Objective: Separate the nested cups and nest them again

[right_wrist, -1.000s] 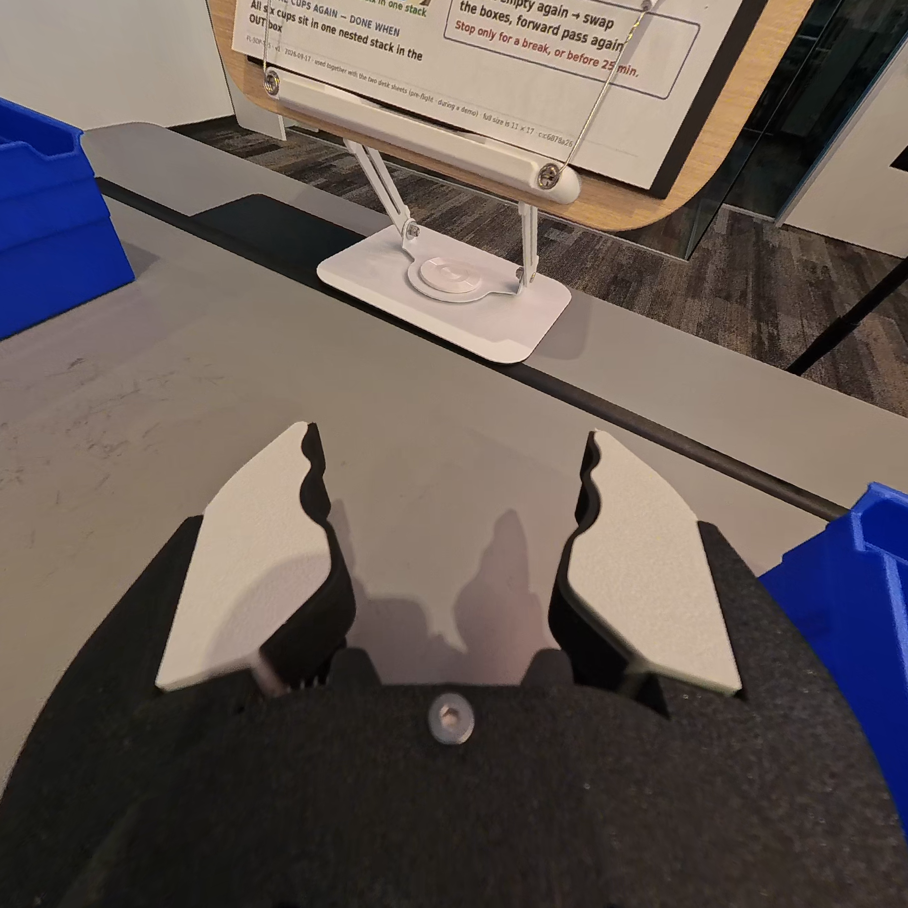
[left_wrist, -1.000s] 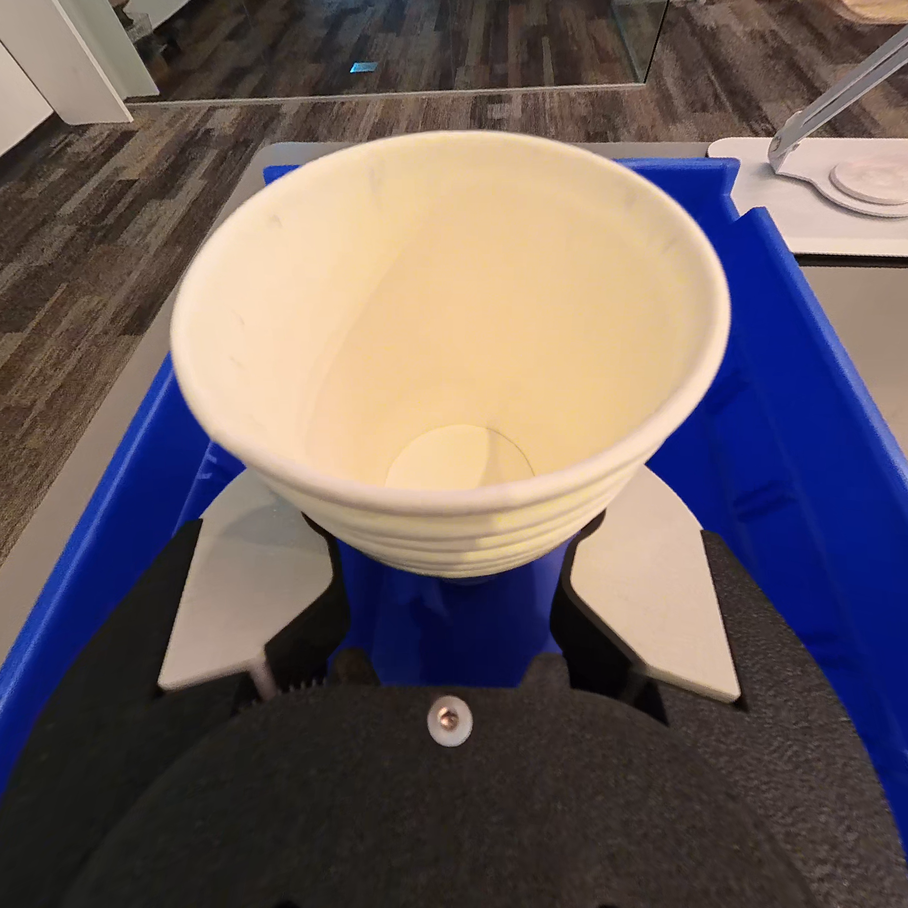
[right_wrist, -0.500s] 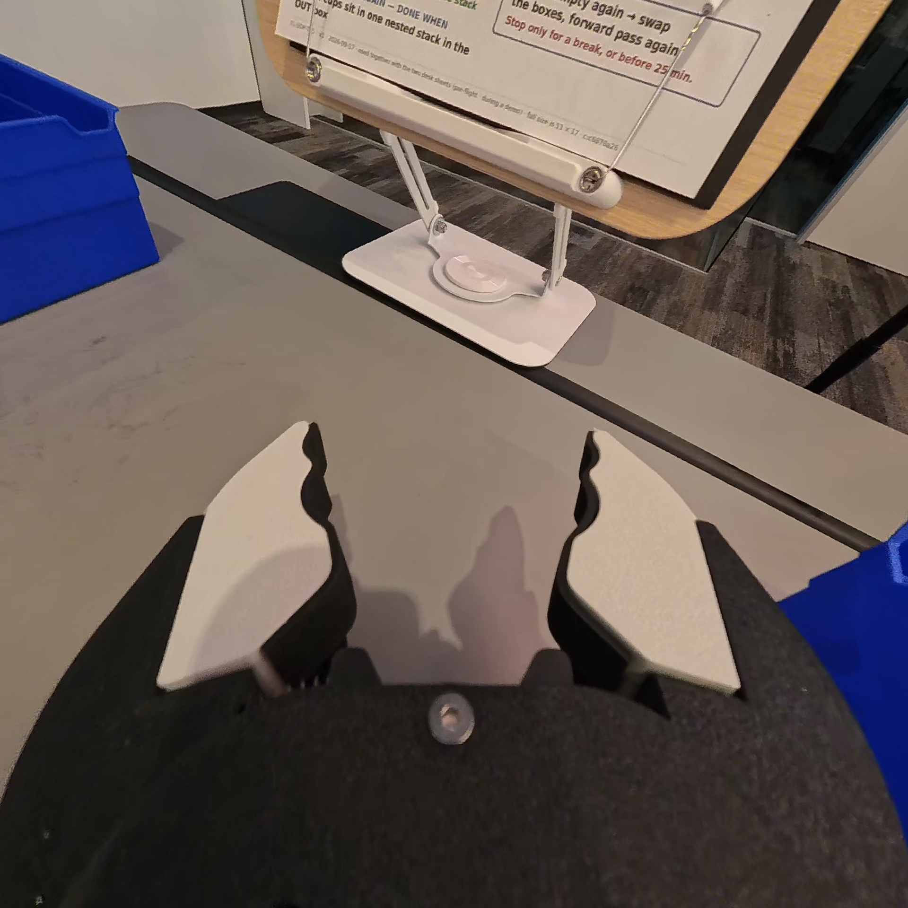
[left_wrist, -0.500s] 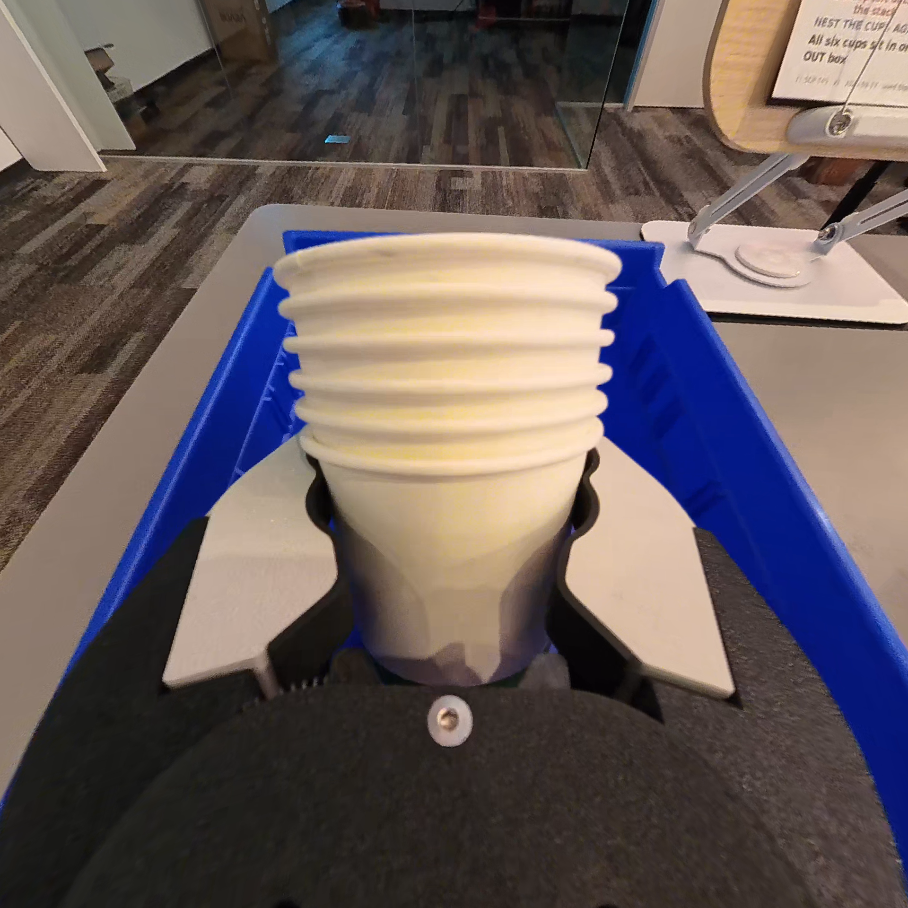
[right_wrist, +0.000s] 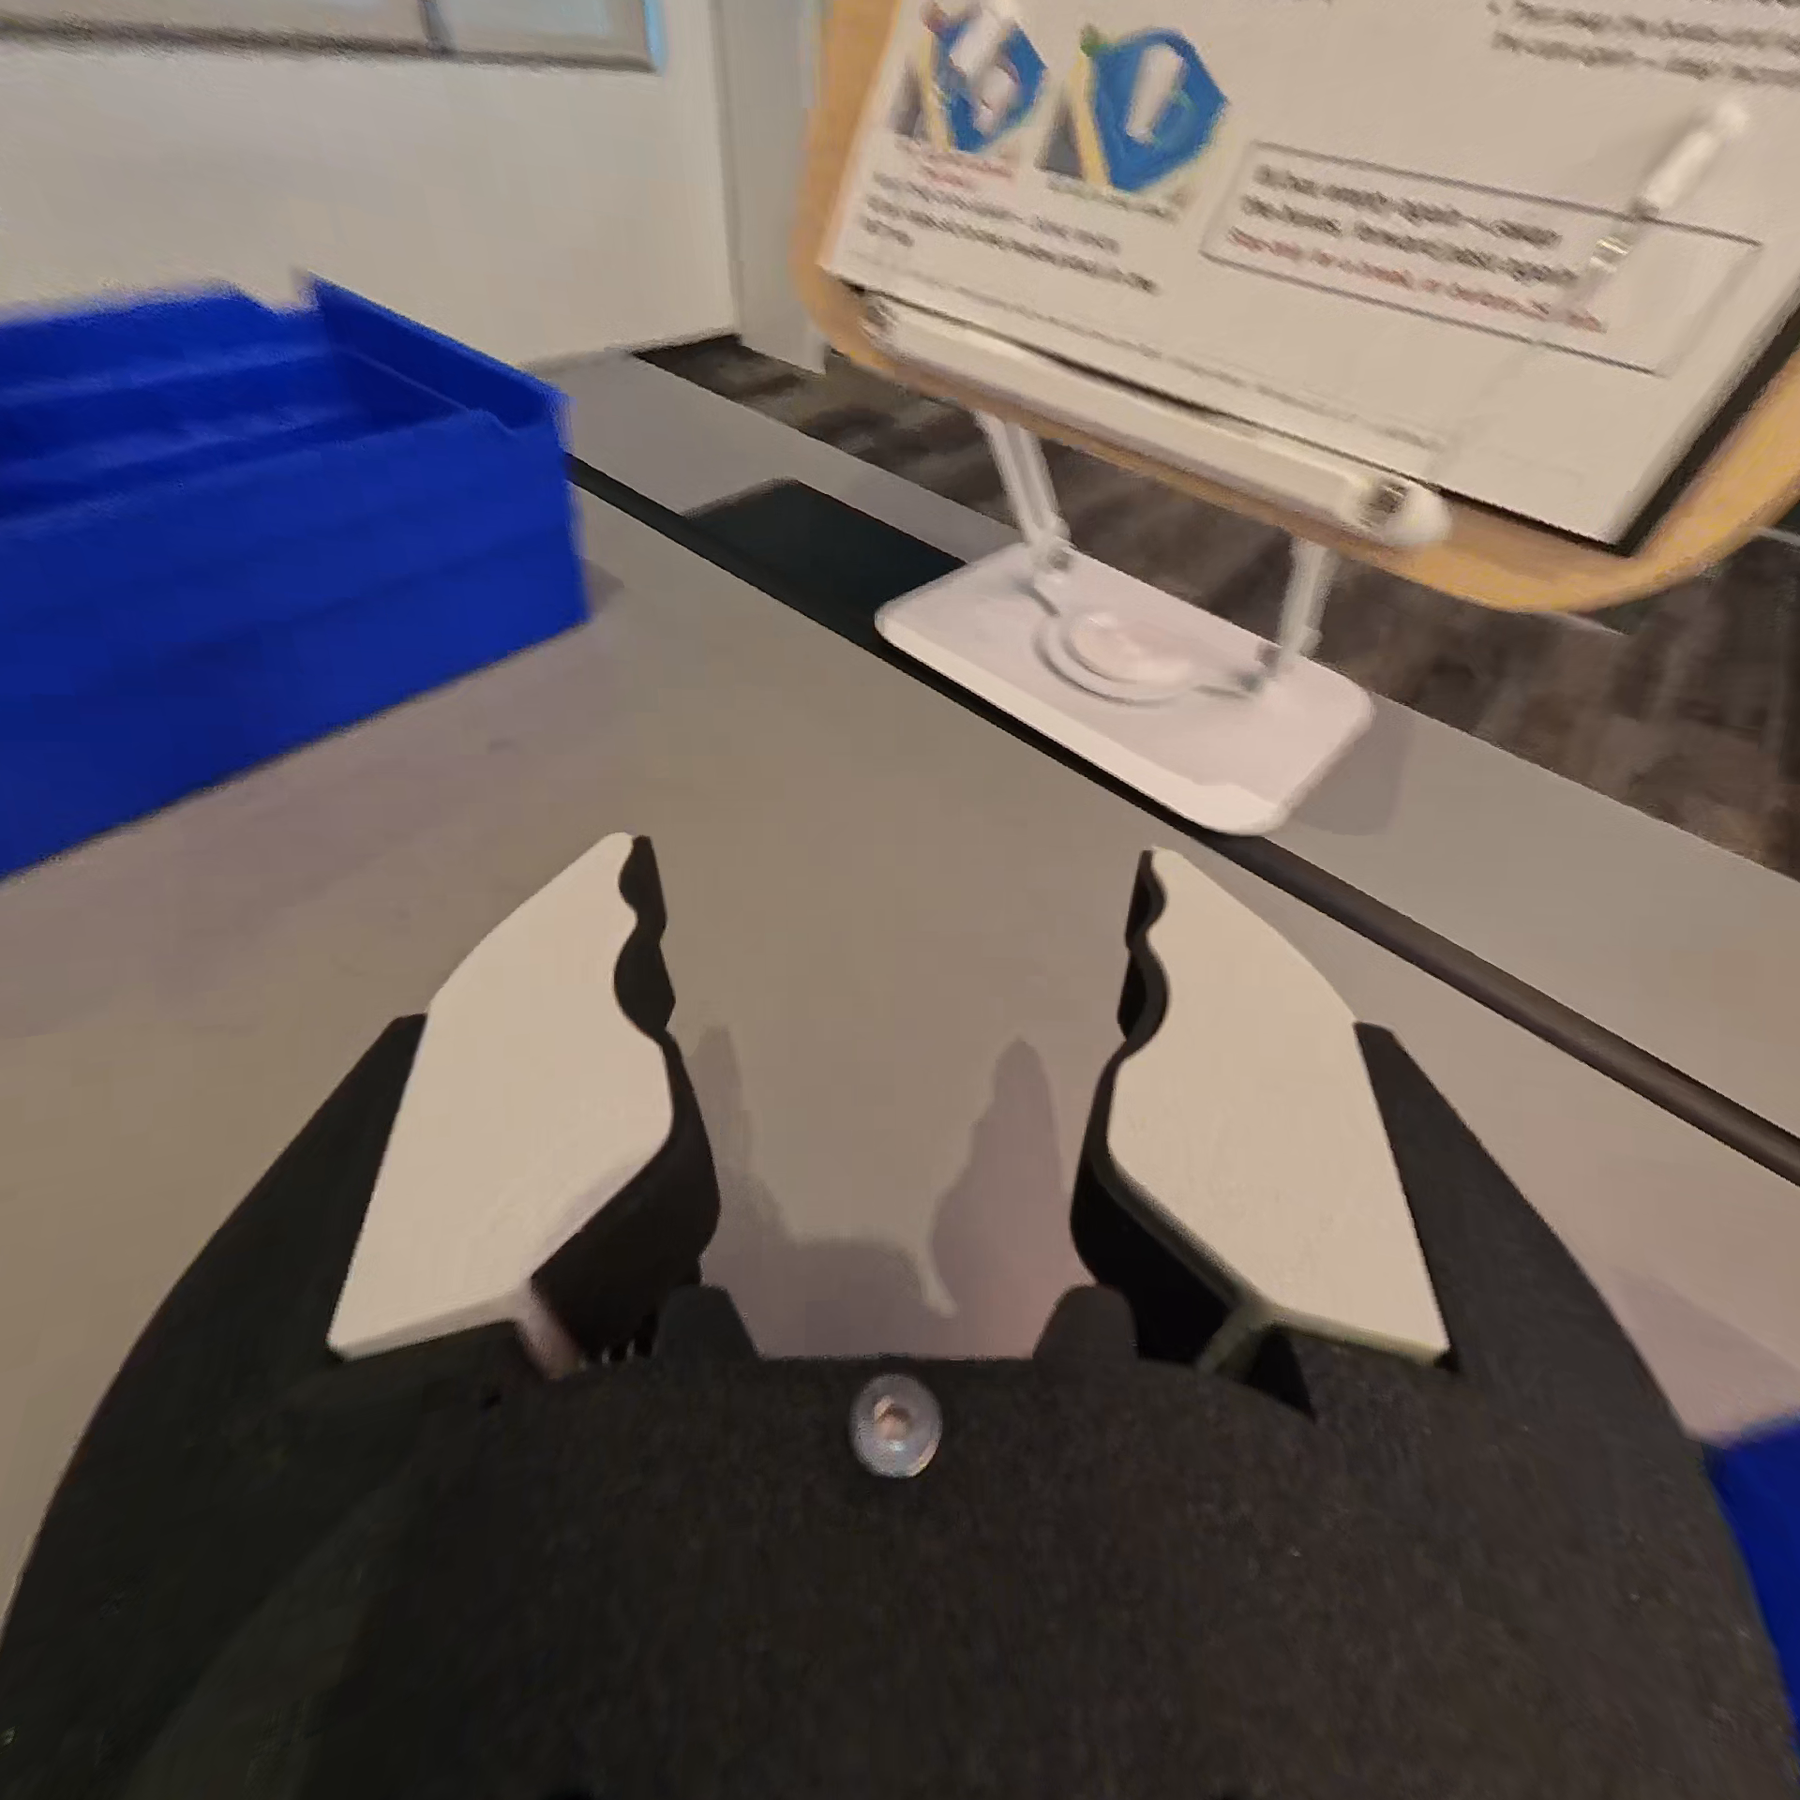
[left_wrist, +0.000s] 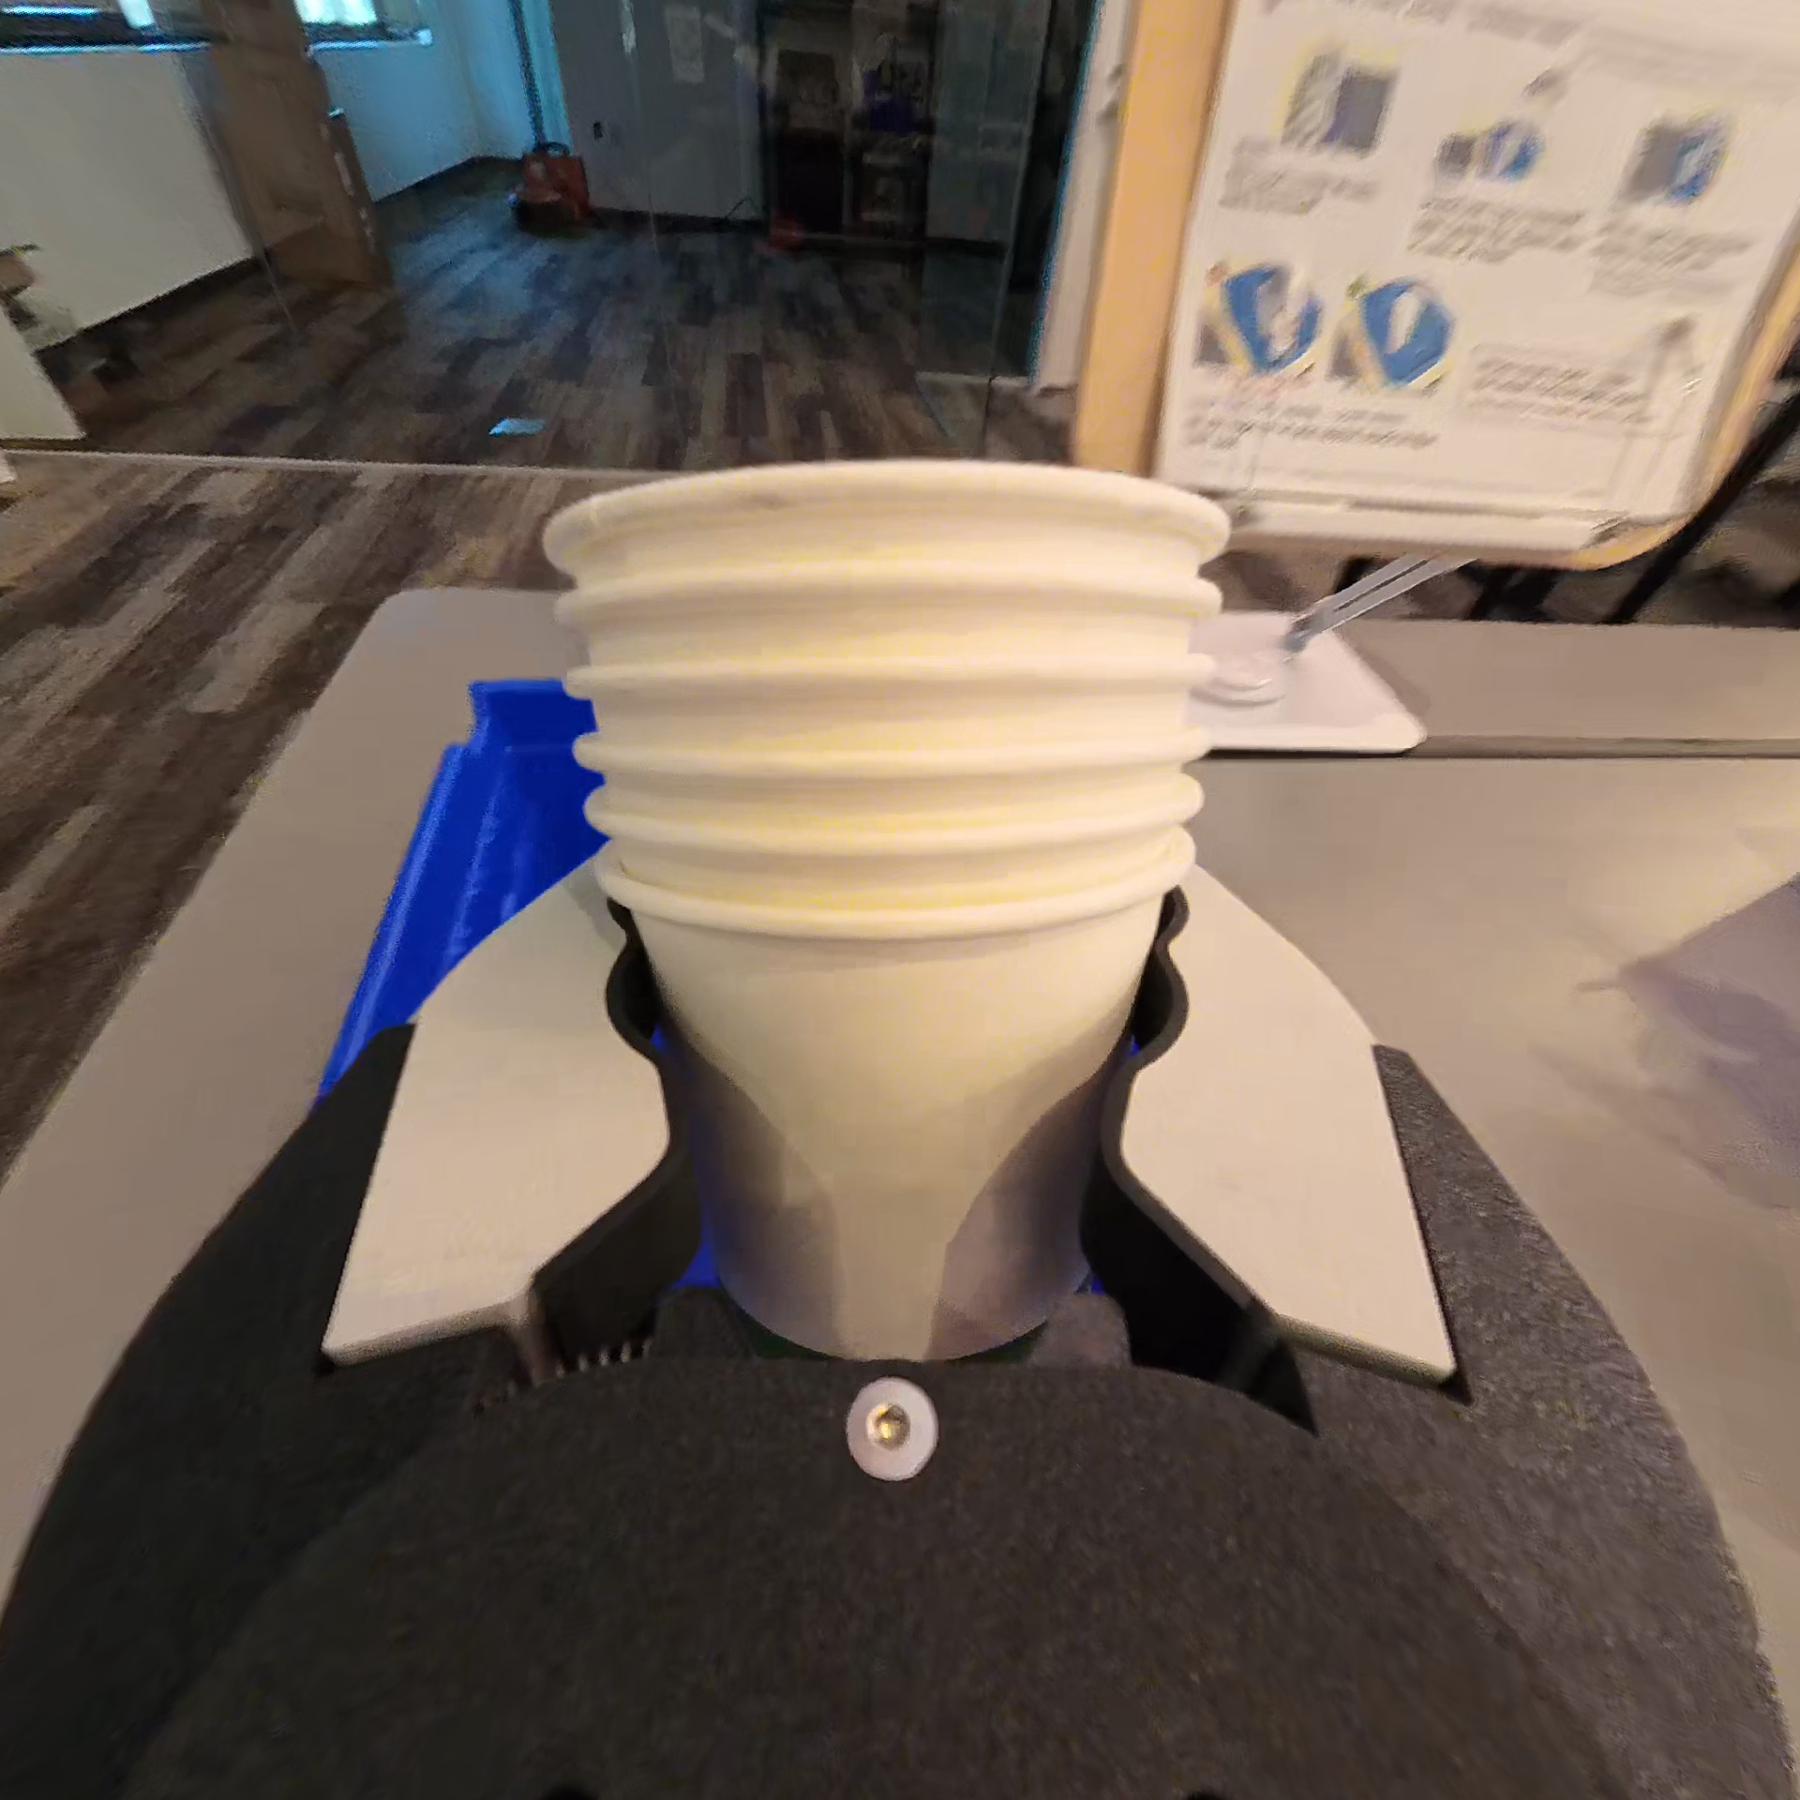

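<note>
The left tongs (left_wrist: 891, 974) are clamped on the bottom cup of a stack of white cups (left_wrist: 888, 779), holding it upright above a blue box (left_wrist: 487, 857) on the grey bench (left_wrist: 1461, 925). The right tongs (right_wrist: 891, 877) are wide apart with nothing between them, over the bench, with another blue box (right_wrist: 273, 545) far on the left.

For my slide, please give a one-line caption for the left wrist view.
Left gripper shut on a stack of nested white paper cups, held upright above a blue bin on a grey table.

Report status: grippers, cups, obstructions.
Left gripper shut on nested cup stack, above blue bin. Right gripper open, empty, over grey table. Nothing blocking.
</note>
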`<state>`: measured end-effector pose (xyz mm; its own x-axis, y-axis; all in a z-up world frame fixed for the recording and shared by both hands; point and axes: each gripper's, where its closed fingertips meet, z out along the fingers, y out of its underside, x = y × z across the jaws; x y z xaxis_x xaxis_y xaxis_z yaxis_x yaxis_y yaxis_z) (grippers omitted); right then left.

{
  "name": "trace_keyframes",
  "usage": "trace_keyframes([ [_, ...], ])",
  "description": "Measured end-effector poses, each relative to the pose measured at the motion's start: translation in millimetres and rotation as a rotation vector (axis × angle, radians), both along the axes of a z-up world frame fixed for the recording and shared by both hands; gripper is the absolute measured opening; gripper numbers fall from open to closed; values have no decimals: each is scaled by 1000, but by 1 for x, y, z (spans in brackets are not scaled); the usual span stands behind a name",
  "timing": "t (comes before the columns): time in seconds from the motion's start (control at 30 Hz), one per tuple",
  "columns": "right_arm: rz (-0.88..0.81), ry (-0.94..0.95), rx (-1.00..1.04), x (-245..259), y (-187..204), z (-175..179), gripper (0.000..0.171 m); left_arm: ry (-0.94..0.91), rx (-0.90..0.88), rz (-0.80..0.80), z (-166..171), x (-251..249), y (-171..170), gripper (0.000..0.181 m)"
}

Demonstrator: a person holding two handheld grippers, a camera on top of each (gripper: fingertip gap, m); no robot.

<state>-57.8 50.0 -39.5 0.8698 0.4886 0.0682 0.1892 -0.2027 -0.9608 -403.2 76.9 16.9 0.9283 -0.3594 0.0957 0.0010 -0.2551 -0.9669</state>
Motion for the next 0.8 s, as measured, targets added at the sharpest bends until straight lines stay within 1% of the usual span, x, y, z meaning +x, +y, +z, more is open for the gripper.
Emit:
trace_keyframes([
  [0.07, 173, 130, -9, -35, -18, 19, 90, -62, 25, -90, 21, 21, -12, 99],
  [0.17, 513, 385, -62, -86, -62, 55, 91, -131, 43, -279, 46, 67, -39, 99],
  [0.2, 599, 457, -89, -97, -76, 66, 92, -151, 40, -351, 52, 86, -50, 99],
  [0.27, 700, 542, -115, -109, -94, 84, 98, -190, 36, -491, 61, 123, -74, 99],
  [0.37, 734, 562, -112, -114, -107, 99, 108, -223, 33, -661, 65, 171, -108, 99],
  [0.47, 745, 612, -93, -114, -115, 115, 115, -208, 3, -779, 57, 210, -132, 99],
  [0.53, 756, 652, -95, -113, -118, 122, 115, -184, -15, -826, 48, 230, -141, 99],
  [0.63, 736, 625, -101, -113, -114, 116, 117, -140, -50, -888, 34, 255, -151, 99],
  [0.67, 739, 626, -103, -113, -114, 115, 115, -117, -64, -908, 28, 261, -155, 99],
  [0.73, 803, 651, -124, -115, -121, 116, 106, -75, -92, -924, 19, 271, -158, 100],
  [0.8, 799, 644, -120, -112, -119, 114, 105, -60, -103, -919, 16, 274, -156, 100],
])
